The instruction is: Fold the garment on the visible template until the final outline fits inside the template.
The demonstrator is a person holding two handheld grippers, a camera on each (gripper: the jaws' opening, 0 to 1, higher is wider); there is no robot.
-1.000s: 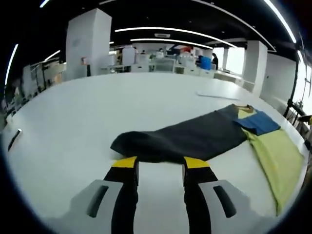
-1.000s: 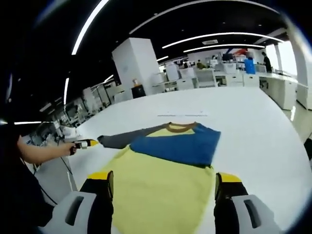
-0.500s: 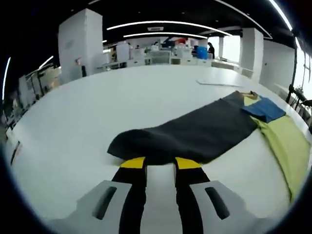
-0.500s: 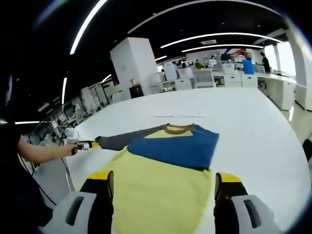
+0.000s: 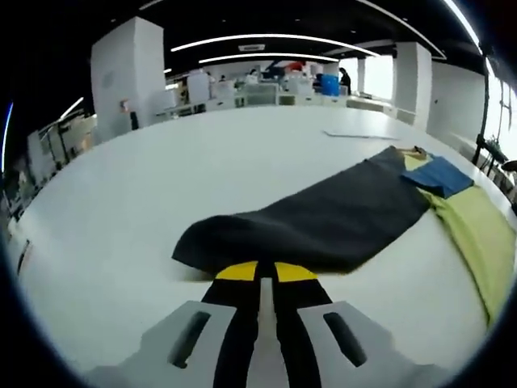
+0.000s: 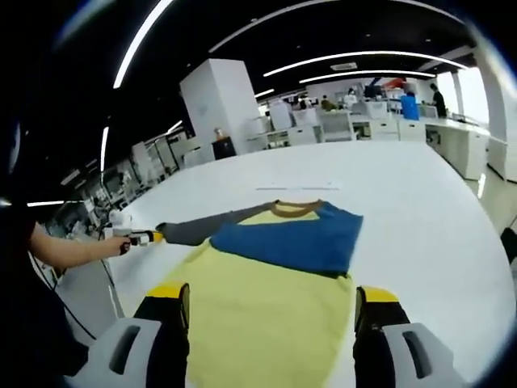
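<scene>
Sleeve [image 5: 315, 226] cuff pinched in left hand-held gripper [image 5: 258, 271]

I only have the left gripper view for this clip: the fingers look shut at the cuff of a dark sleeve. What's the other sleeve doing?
Observer: The right gripper view shows the blue sleeve already folded across the yellow shirt front.
Operator: Is the right gripper holding any cloth?
Observer: No. The right gripper is wide open, and the shirt hem lies between its fingers.
Operator: Is the dark sleeve straight from that side?
Observer: Yes, the dark sleeve stretches flat out from the shoulder to the left gripper, held by a hand at the table edge.
</scene>
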